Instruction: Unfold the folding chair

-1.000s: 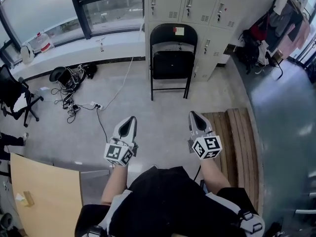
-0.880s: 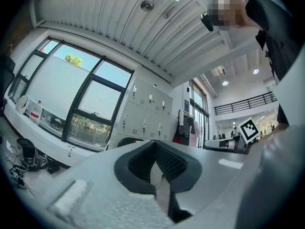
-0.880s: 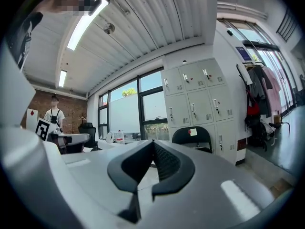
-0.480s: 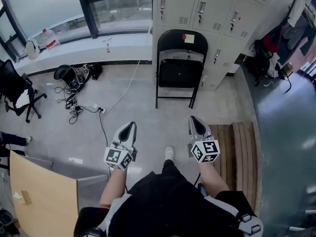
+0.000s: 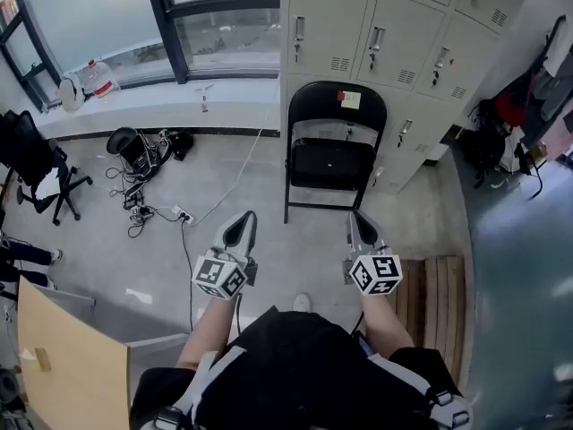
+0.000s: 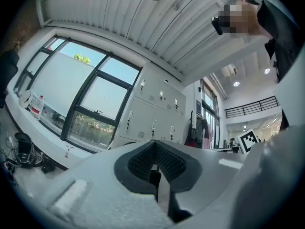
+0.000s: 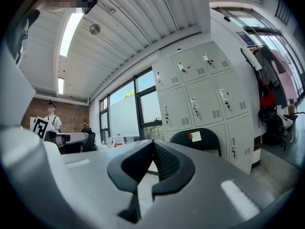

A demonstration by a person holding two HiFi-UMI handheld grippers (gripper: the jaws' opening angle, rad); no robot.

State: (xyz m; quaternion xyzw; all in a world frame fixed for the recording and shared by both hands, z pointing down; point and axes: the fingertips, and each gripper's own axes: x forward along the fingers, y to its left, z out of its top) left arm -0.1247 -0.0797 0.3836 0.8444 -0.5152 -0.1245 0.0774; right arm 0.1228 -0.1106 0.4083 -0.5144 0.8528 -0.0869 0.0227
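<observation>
The black folding chair (image 5: 333,155) stands folded flat against the grey lockers (image 5: 385,25), with a yellow note and a red dot on its backrest. My left gripper (image 5: 243,220) and right gripper (image 5: 357,219) are held side by side in front of me, both pointing at the chair and a short way from it over the floor. Each is shut with nothing between its jaws. In the right gripper view the chair (image 7: 202,140) shows just right of the closed right gripper (image 7: 153,149). In the left gripper view the left gripper (image 6: 155,151) hides most of the chair.
A slatted wooden bench (image 5: 439,298) lies on the floor at my right. Cables and a power strip (image 5: 148,204) sprawl at the left near an office chair (image 5: 31,164). A wooden table (image 5: 67,365) is at lower left. Bags and clothes (image 5: 510,124) hang at right.
I have stepped toward the chair, so it and the lockers now sit nearer and lower in the head view. Both grippers moved forward with me and stayed shut.
</observation>
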